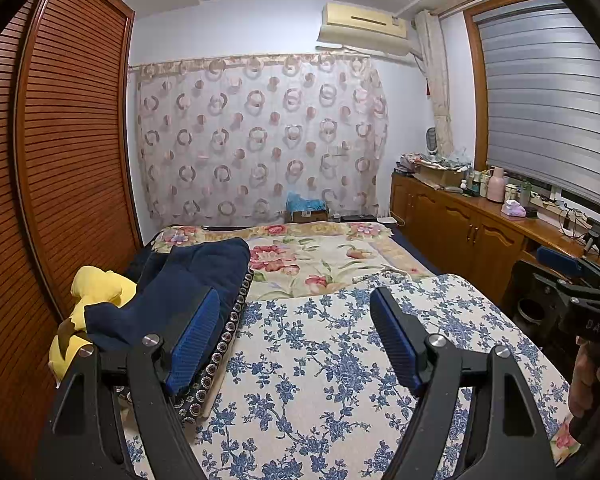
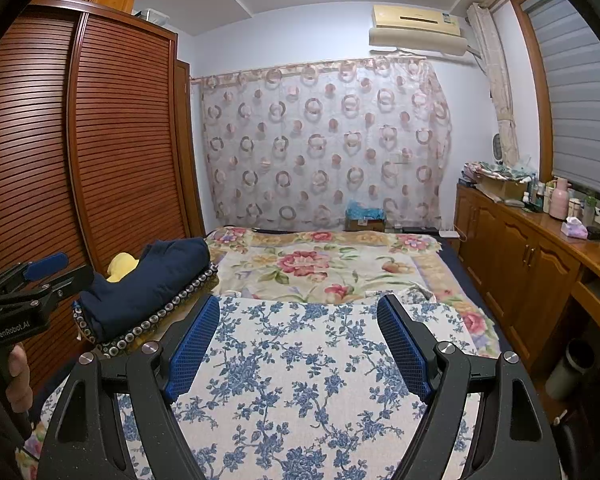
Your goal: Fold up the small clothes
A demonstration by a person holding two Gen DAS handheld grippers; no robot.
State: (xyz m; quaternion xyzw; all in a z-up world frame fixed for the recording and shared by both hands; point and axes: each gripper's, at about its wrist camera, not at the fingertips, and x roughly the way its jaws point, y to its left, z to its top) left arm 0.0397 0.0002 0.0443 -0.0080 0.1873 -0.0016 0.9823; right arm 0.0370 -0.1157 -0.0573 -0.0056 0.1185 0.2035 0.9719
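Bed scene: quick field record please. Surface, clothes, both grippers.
surface: blue-flowered cloth spread flat over the near end of the bed
clothes: navy pile on a dark patterned cloth at the left bed edge, yellow item behind it
left gripper: open, nothing between the fingers, above the cloth
right gripper: open, nothing between the fingers, above the cloth
folding: no garment laid out yet

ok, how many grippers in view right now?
2. Left gripper open over the blue-floral cloth, nearest the navy pile. Right gripper open beside it, over the same cloth. None hidden, apparently.
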